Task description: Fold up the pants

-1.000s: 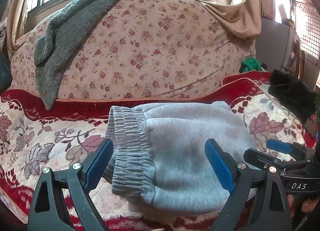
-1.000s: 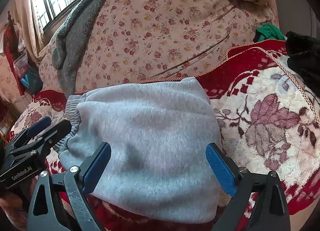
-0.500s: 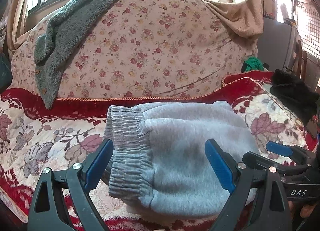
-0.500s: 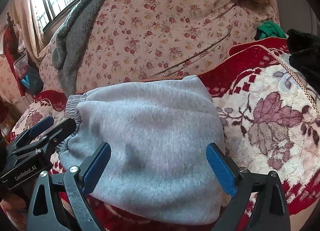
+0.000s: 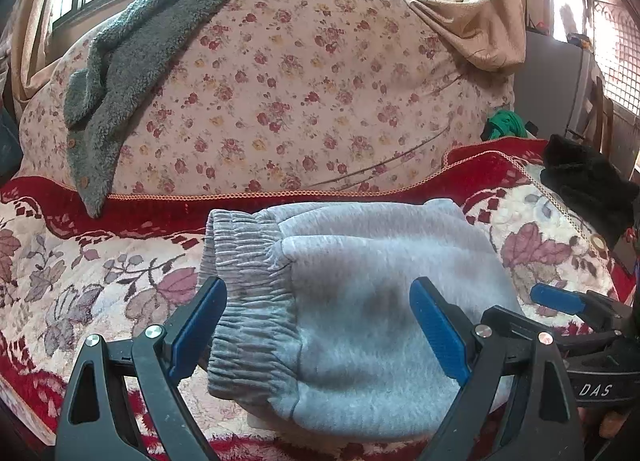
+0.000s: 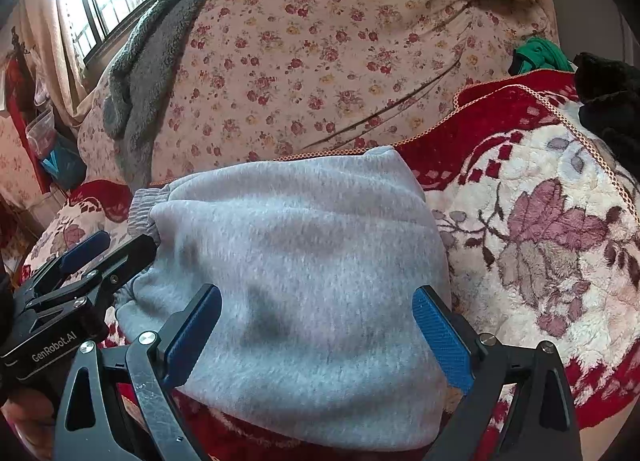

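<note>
Grey fleece pants (image 5: pixel 360 281) lie folded into a compact bundle on the red floral blanket (image 5: pixel 80 281), the ribbed waistband (image 5: pixel 244 285) at their left end. My left gripper (image 5: pixel 318 325) hovers open over the waistband side, nothing between its blue pads. In the right wrist view the same pants (image 6: pixel 304 261) fill the middle, and my right gripper (image 6: pixel 316 335) stands open above their near right part, holding nothing. Each gripper shows in the other's view: the right gripper (image 5: pixel 568 309) at the right edge, the left gripper (image 6: pixel 80 261) at the left edge.
A floral-covered mound (image 5: pixel 300 101) rises behind the pants with a grey fuzzy garment (image 5: pixel 120 73) draped on it. A black fluffy item (image 5: pixel 588 185) and a green cloth (image 5: pixel 506 123) lie at the right. Beige curtains (image 5: pixel 480 1) hang by the windows.
Both grippers have drawn back slightly toward me, still open; the pants sit a little farther from the left gripper's fingers. The bundle has not moved.
</note>
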Demonstrator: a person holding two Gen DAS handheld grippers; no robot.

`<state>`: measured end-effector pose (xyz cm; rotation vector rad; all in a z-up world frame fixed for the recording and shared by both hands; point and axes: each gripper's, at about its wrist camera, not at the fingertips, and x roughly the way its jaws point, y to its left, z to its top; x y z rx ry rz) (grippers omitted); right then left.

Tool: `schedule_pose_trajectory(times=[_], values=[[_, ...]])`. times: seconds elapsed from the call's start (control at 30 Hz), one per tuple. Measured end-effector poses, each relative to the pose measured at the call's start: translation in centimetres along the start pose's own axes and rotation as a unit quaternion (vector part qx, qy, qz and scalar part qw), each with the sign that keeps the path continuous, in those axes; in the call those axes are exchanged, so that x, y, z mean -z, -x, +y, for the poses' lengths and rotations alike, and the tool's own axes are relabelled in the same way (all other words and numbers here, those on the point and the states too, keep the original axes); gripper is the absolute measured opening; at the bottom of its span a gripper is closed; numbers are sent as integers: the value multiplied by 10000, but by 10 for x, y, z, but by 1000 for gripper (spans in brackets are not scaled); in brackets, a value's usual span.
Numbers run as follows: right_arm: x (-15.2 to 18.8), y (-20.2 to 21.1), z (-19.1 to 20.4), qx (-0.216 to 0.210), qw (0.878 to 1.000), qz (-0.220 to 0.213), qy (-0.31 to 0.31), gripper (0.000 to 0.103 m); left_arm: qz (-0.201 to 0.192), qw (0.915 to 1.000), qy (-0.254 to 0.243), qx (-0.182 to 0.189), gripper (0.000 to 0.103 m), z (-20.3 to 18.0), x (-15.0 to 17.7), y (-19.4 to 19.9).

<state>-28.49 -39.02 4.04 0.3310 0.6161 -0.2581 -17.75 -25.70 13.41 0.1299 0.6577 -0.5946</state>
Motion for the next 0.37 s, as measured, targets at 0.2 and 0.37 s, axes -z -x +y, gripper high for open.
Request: schedule_pose_trajectory(times=[0.2, 0.37], values=[[-1, -2, -2, 17, 10000, 26, -19, 99, -114, 9999, -44, 100, 92, -3, 3, -2], [-1, -4, -3, 26, 10000, 71, -27, 99, -46, 9999, -115, 110, 92, -3, 5, -4]])
